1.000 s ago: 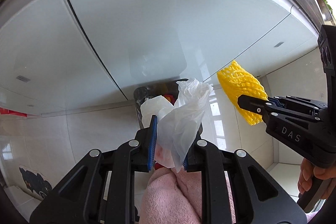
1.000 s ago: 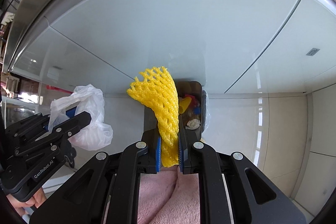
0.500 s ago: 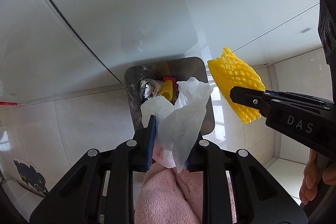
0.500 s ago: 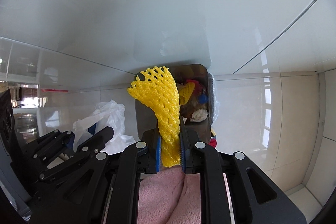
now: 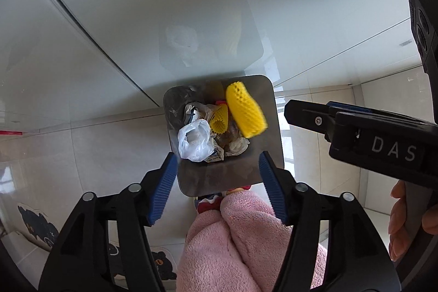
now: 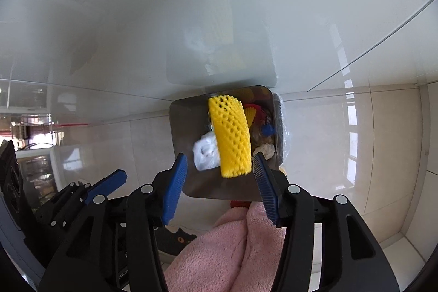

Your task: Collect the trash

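Observation:
A grey metal trash bin (image 5: 219, 179) stands on the floor below both grippers, also in the right wrist view (image 6: 189, 144). My left gripper (image 5: 219, 182) is open and empty above its near rim. The white plastic bag (image 5: 195, 142) lies inside the bin on the left. My right gripper (image 6: 220, 182) is open and empty; it shows in the left wrist view (image 5: 306, 114) to the right of the bin. The yellow foam net (image 6: 232, 138) is loose in the air over the bin, blurred, also in the left wrist view (image 5: 245, 112).
The bin holds more trash: another yellow net (image 5: 220, 118), crumpled paper (image 5: 238, 148) and wrappers. White glossy cabinet fronts (image 5: 164, 18) rise behind the bin. Pink fuzzy slippers (image 5: 241, 242) and cream floor tiles (image 5: 95, 155) lie below. A black cat mat (image 5: 35, 226) lies at the lower left.
Both grippers have opened over the bin. The white bag has dropped from the left gripper into the bin. The yellow net has left the right gripper and is falling.

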Action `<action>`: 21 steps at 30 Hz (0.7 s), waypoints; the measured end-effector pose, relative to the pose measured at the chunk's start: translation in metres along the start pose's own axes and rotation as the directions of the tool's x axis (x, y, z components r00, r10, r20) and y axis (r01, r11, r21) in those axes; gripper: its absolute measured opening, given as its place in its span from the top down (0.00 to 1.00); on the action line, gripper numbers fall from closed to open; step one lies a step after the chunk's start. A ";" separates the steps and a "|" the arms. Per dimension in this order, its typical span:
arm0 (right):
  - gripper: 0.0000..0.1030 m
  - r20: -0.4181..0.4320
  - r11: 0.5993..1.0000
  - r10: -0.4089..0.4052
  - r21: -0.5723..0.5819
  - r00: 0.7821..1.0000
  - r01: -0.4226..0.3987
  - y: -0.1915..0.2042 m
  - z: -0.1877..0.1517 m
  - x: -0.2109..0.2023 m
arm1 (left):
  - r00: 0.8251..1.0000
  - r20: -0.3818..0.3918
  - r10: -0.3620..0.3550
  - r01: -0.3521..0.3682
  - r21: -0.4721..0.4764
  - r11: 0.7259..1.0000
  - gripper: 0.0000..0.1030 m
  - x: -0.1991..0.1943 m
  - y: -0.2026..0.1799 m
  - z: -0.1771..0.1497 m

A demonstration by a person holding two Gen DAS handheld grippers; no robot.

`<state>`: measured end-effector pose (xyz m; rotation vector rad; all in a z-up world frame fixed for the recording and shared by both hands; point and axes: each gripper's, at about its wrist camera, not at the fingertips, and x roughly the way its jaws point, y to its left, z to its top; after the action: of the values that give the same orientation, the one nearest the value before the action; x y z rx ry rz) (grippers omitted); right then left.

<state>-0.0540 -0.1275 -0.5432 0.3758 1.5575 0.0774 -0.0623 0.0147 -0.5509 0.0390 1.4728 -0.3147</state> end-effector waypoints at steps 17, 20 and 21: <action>0.03 0.172 0.992 -0.101 -0.053 0.980 0.112 0.008 -0.008 -0.111 | 0.984 0.166 0.061 -0.065 0.015 0.998 0.08 -0.121 -0.020 0.008; 0.03 0.194 0.988 -0.119 -0.069 0.974 0.135 0.013 -0.013 -0.150 | 0.975 0.208 0.076 -0.081 0.015 0.997 0.08 -0.162 -0.026 0.010; 0.03 0.206 0.985 -0.136 -0.076 0.969 0.154 0.016 -0.015 -0.163 | 0.971 0.225 0.080 -0.086 0.016 0.996 0.08 -0.174 -0.028 0.011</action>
<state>-0.0696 -0.1562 -0.3815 0.1906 1.3726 -0.0033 -0.0691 0.0177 -0.3741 0.0830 1.2391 -0.2609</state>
